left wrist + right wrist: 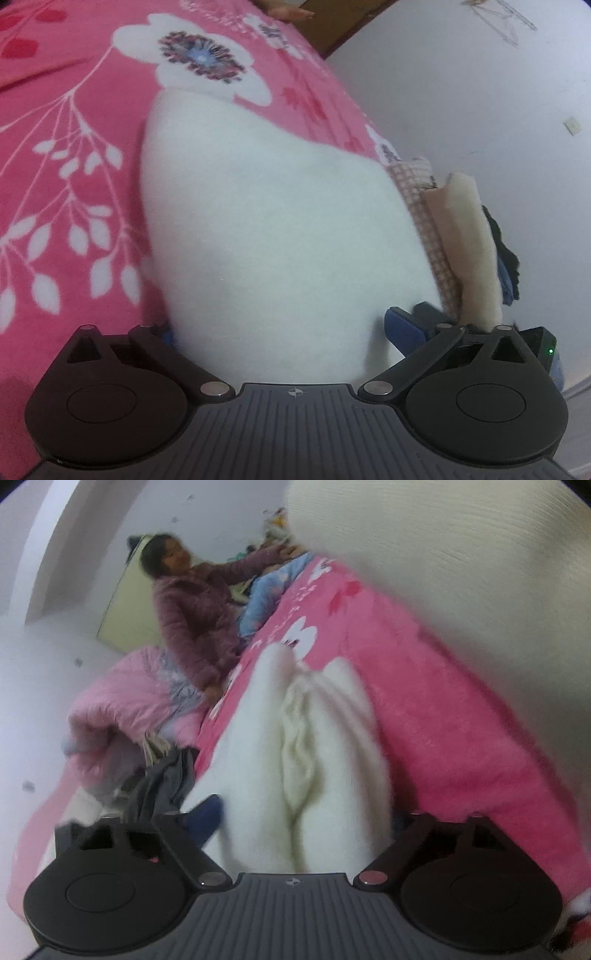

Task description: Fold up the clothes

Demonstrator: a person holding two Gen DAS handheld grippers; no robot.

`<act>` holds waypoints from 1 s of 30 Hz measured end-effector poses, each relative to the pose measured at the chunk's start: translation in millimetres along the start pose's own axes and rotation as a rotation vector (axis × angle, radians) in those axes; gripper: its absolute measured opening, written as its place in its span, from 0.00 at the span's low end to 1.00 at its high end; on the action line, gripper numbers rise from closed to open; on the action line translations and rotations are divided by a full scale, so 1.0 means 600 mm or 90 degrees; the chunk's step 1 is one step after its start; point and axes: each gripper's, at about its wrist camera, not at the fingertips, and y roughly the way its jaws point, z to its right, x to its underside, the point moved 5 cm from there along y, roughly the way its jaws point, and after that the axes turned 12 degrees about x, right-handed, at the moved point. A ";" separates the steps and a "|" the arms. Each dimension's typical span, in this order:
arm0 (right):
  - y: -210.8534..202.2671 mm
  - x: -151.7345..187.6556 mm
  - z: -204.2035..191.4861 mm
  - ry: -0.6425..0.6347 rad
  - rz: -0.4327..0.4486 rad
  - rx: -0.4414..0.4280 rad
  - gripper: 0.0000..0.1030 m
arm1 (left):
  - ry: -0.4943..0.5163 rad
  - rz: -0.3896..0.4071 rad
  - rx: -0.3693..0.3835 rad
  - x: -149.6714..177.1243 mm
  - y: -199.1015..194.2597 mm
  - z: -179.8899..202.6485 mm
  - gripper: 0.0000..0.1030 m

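A white fluffy garment (266, 229) lies on the pink flowered blanket (74, 147) and fills the space between my left gripper's (284, 328) jaws. Those jaws stand wide apart, and only the blue pads (402, 328) peek out at the cloth's sides. In the right wrist view the same white garment (332, 757) lies bunched in long folds on the pink blanket (443, 720). It runs between my right gripper's (303, 819) jaws, which stand wide and open. One blue fingertip (207, 819) shows at the left; the other is hidden behind the cloth.
A stack of folded clothes sits at the bed's edge: pink checked cloth (428, 236), a cream piece (476, 251), dark and blue ones (506, 266). A person in a mauve padded jacket (195, 620) sits at the bed's far end, by a pink quilt (122, 701) and grey clothes (166, 775).
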 end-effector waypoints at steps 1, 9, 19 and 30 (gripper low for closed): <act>-0.005 0.005 -0.006 -0.011 0.005 -0.001 0.71 | 0.009 0.005 0.008 0.002 -0.007 0.008 0.98; -0.067 0.013 -0.064 -0.054 0.056 -0.041 0.54 | 0.008 0.073 0.038 0.007 -0.091 0.076 0.96; -0.232 -0.120 -0.128 -0.120 0.189 -0.113 0.54 | 0.139 0.129 0.143 -0.076 -0.080 0.284 0.97; -0.411 -0.361 0.016 -0.186 0.211 0.013 0.63 | 0.174 0.050 0.261 -0.105 0.215 0.393 0.99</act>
